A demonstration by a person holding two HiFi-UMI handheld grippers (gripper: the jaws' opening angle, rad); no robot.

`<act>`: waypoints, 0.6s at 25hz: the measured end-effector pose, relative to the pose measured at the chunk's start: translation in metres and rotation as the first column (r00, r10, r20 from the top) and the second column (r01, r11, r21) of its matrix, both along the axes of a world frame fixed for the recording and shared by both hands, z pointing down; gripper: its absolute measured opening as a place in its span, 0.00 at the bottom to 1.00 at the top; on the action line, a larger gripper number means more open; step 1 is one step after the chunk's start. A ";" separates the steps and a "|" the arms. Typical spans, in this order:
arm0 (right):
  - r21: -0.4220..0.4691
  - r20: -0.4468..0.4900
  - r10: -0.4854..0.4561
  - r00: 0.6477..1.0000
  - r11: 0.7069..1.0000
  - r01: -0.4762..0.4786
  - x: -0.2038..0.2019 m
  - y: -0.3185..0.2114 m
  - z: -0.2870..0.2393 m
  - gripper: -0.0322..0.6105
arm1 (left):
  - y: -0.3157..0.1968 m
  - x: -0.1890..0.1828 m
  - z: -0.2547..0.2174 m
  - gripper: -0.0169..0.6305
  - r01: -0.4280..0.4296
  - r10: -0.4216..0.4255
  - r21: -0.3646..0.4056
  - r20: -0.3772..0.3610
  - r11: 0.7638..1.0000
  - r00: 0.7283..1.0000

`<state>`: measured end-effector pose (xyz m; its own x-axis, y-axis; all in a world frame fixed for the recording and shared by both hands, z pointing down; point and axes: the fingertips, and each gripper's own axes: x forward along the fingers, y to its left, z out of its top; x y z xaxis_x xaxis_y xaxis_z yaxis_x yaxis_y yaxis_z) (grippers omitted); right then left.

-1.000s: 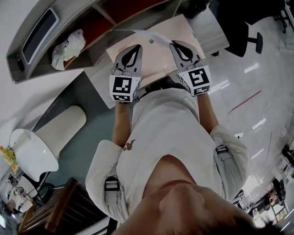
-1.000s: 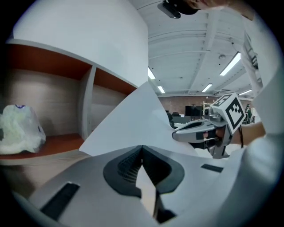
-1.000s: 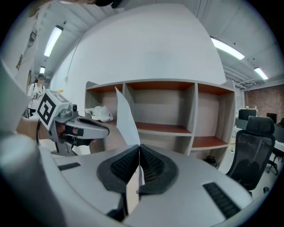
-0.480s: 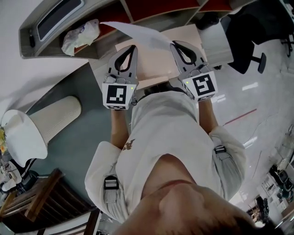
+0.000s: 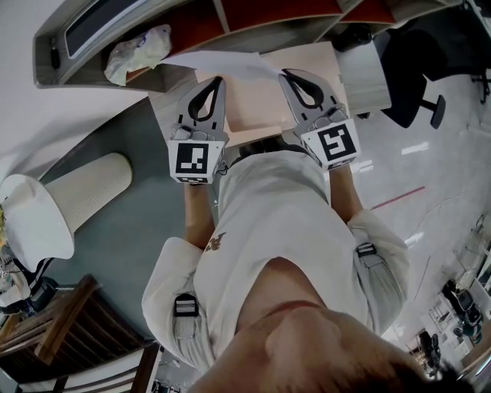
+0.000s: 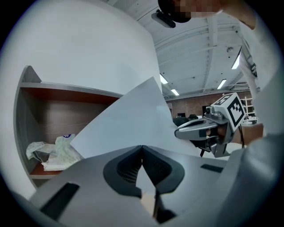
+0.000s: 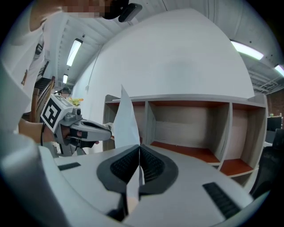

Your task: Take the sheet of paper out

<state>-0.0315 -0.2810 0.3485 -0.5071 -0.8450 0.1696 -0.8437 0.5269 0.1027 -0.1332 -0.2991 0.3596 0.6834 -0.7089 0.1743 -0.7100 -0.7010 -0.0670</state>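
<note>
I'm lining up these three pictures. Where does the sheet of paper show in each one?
Head view: the sheet of paper sits top centre, a pale band below the shelf unit.
Left gripper view: it fills the middle, rising to a point.
Right gripper view: nearly edge-on, a narrow upright sliver left of centre.
Shared landmark: the shelf unit's red-brown insides.

I have the sheet of paper (image 5: 222, 61) stretched between the left gripper (image 5: 217, 79), whose jaws are on its left edge, and the right gripper (image 5: 282, 74), on its right edge. It is above the table (image 5: 265, 107), in front of the shelf (image 5: 230, 15). A crumpled bag (image 5: 138, 50) lies in the shelf's left-end compartment. An office chair (image 5: 418, 69) stands right of the table.
</note>
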 end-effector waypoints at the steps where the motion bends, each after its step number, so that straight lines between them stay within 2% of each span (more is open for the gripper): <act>1: -0.001 0.003 0.002 1.000 1.000 -0.002 -0.001 0.000 -0.001 0.08 | 0.000 0.000 0.000 0.06 -0.004 0.004 -0.002 -0.002 1.000 1.000; 15: -0.023 -0.026 0.110 0.994 0.994 -0.111 0.015 0.007 0.013 0.08 | -0.002 0.020 0.014 0.06 -0.116 0.115 -0.021 -0.017 0.993 0.993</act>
